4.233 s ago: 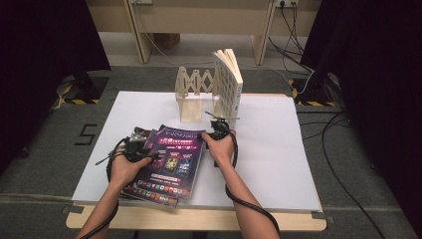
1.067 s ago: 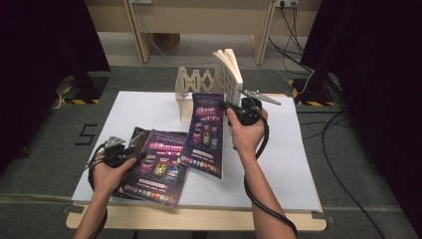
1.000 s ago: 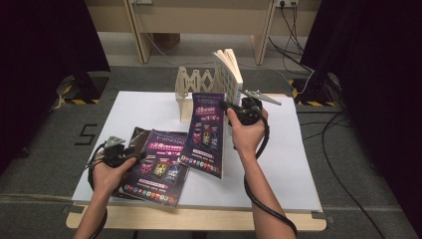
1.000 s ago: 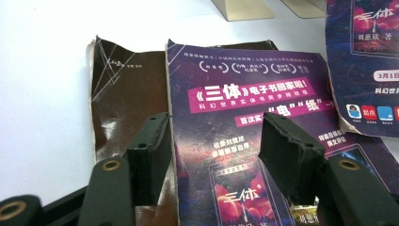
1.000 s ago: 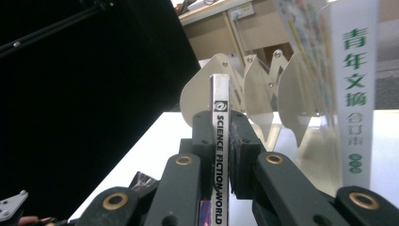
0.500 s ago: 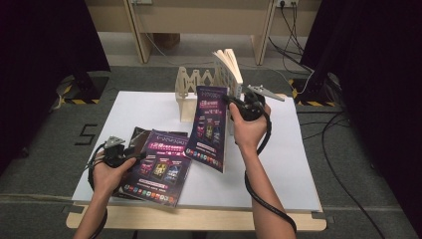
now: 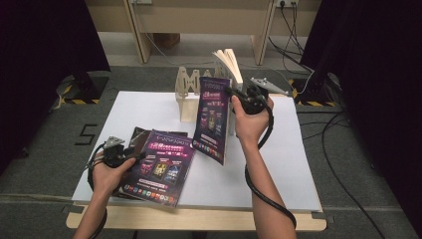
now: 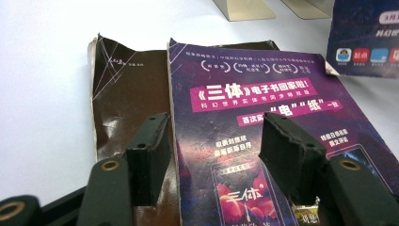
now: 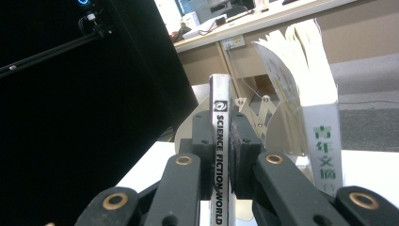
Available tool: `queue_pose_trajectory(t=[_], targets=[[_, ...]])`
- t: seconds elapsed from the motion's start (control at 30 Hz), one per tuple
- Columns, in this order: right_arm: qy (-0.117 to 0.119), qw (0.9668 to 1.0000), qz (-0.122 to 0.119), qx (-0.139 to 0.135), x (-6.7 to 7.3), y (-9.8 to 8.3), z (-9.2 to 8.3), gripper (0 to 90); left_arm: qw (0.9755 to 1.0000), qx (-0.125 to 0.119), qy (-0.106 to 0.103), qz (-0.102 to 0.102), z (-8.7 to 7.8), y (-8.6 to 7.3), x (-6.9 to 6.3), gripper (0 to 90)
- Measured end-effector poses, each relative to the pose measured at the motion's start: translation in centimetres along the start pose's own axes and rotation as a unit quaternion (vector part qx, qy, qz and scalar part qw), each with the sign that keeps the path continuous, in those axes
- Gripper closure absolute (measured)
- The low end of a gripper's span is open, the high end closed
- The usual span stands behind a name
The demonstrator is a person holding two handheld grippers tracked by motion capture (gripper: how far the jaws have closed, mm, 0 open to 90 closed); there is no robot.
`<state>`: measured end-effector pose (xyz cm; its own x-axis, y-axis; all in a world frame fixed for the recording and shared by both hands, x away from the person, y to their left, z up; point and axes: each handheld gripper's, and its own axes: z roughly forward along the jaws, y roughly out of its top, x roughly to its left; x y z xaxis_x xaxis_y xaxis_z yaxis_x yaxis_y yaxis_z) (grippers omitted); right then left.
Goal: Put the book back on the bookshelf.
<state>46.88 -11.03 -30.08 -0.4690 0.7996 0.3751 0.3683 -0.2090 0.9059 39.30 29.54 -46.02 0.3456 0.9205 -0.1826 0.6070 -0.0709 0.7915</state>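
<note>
grey carpeted floor, dark curtains at both sides, a pale bench frame at the back. in the middle, a white table (image 7: 149, 107) on a wooden base. toward its far edge, a wooden accordion rack (image 7: 188, 89), taken here as the landmark. leaning in the rack's right end, a white book (image 7: 230, 63) with fanned pages, green characters on its spine in the right gripper view (image 9: 321, 150).

just in front of the rack's right half, lifted clear of the table and hanging nearly upright: a purple magazine (image 7: 211, 119), spine up. right gripper (image 7: 238, 94) clamped on that spine, jaws pressed tight against both sides, "science fiction world" legible between the pads (image 9: 220, 155).

well in front of the rack and off to its left, near the table's front edge: a second purple magazine (image 7: 158, 167) lying flat, cover up, overlapping a dark creased booklet (image 8: 127, 99) beneath it. left gripper (image 8: 214, 155) low over the pair, jaws standing apart, gripping nothing, one pad over the booklet, the other over the magazine cover.
</note>
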Motion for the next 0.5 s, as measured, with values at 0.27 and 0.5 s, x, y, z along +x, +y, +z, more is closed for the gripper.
queue_pose_trajectory(t=[0.27, 0.5], targets=[[-0.012, 0.9998, -0.013, -0.008, 0.24, 0.61, 0.48, 83.8, 1.0, -0.002, 0.002, 0.0, -0.15, 0.03, 0.18, 41.8], [-0.017, 0.9995, -0.022, -0.012, 0.43, 0.93, 0.91, 83.7, 1.0, -0.001, 0.003, 0.0, -0.07, -0.01, 0.17, 41.8]])
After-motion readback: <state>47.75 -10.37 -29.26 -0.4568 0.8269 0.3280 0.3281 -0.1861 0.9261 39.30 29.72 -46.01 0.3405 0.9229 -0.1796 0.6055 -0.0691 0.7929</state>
